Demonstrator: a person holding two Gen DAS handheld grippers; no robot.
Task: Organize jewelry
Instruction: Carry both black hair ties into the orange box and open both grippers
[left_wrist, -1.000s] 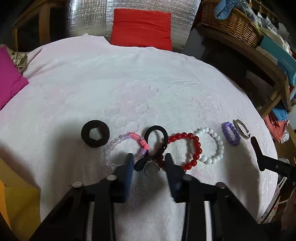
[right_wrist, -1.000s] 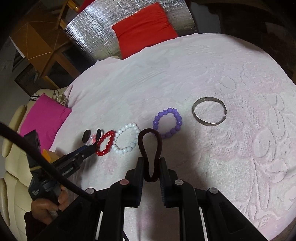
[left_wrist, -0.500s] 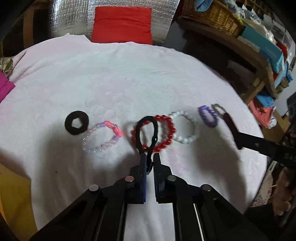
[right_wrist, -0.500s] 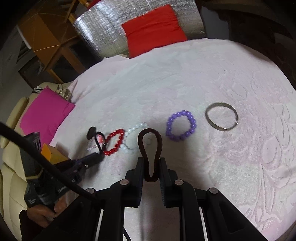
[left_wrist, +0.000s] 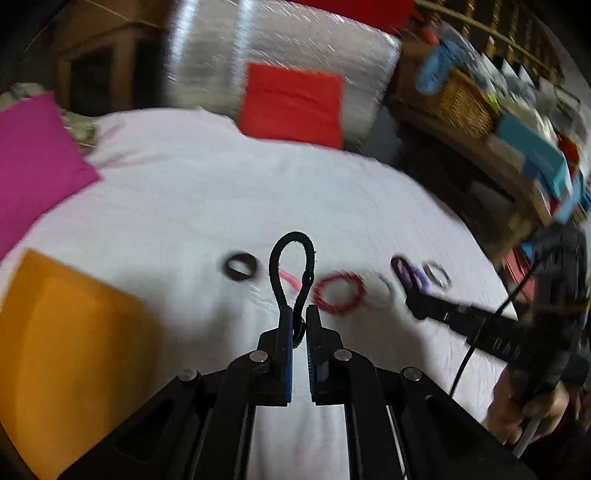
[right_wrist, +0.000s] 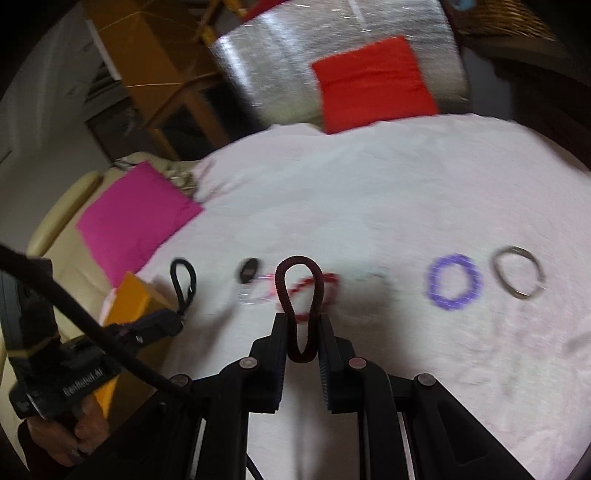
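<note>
My left gripper (left_wrist: 298, 314) is shut on a black cord bracelet (left_wrist: 275, 269) and holds it up above the white cloth (left_wrist: 221, 192). It also shows at the left of the right wrist view (right_wrist: 183, 282). My right gripper (right_wrist: 301, 321) is shut on a dark red hair band (right_wrist: 282, 295), also lifted. On the cloth lie a black ring-shaped band (left_wrist: 239, 266), a pink bead bracelet (left_wrist: 288, 280), a red bead bracelet (left_wrist: 338, 293), a white bead bracelet (left_wrist: 380, 291), a purple bead bracelet (right_wrist: 452, 281) and a silver bangle (right_wrist: 519, 277). The views are blurred.
An orange box (left_wrist: 70, 354) stands at the near left beside the cloth. A magenta cushion (left_wrist: 33, 166) lies at the far left, a red cushion (left_wrist: 291, 105) at the back. A wicker basket (left_wrist: 454, 99) and shelves with boxes are at the right.
My left gripper has lifted the black cord bracelet off the cloth and swung left toward the orange box. My right gripper has moved back and left, still shut on the dark red band.
</note>
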